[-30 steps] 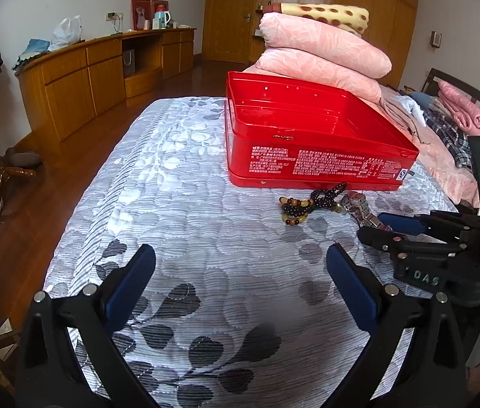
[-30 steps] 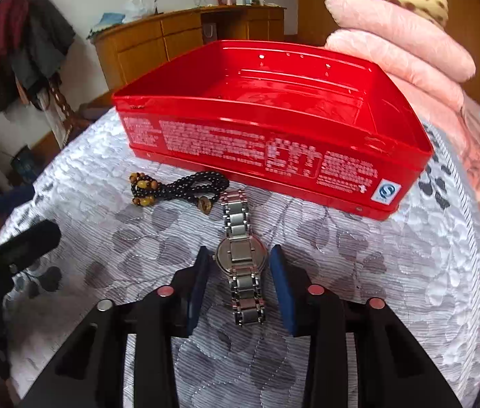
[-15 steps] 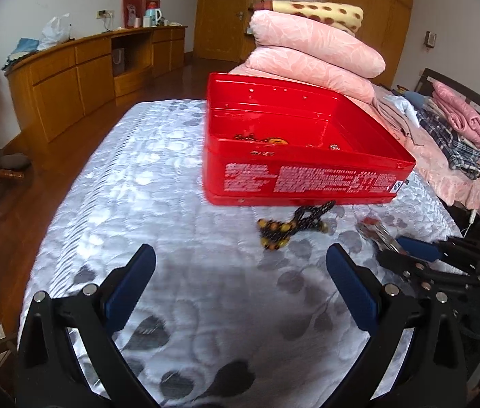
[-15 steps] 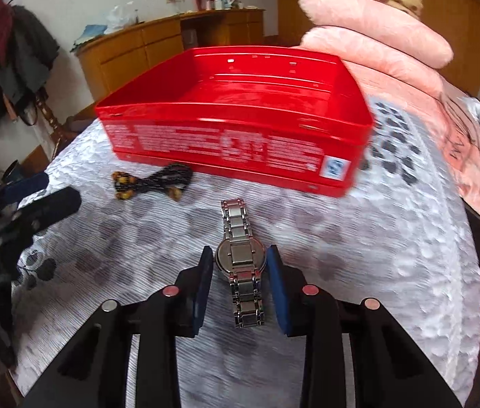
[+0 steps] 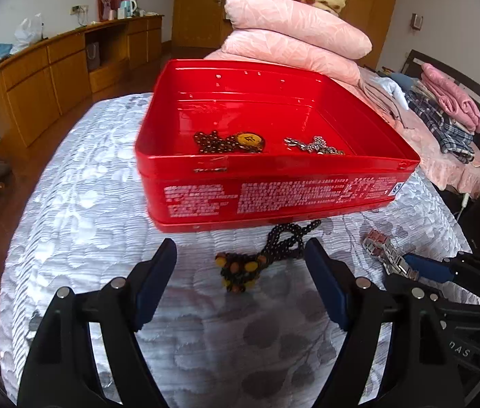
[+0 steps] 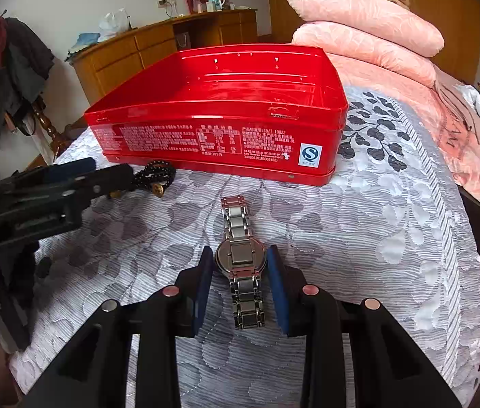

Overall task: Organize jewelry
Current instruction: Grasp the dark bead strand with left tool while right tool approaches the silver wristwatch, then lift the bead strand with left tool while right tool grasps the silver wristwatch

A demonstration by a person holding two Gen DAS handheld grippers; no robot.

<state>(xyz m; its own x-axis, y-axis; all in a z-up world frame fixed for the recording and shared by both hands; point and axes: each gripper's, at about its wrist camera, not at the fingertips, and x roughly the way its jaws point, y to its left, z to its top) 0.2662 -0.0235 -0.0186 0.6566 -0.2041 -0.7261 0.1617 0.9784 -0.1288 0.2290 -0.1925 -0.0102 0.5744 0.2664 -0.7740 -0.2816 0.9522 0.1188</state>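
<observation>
The right gripper [image 6: 241, 280] closed on the round case of a steel watch [image 6: 241, 258], strap ends trailing on the bed [image 6: 359, 238]. The left gripper [image 5: 240, 278], its jaws wide and holding nothing, hovered over a dark bead bracelet [image 5: 267, 251] lying just before the red tin [image 5: 274, 190], which stood toward the pillow [image 5: 294, 23] end and already held a bead string and a silver chain. A clean lift probably called for a firm squeeze on the case, raised enough for the dangling strap to clear the tin's near wall.
</observation>
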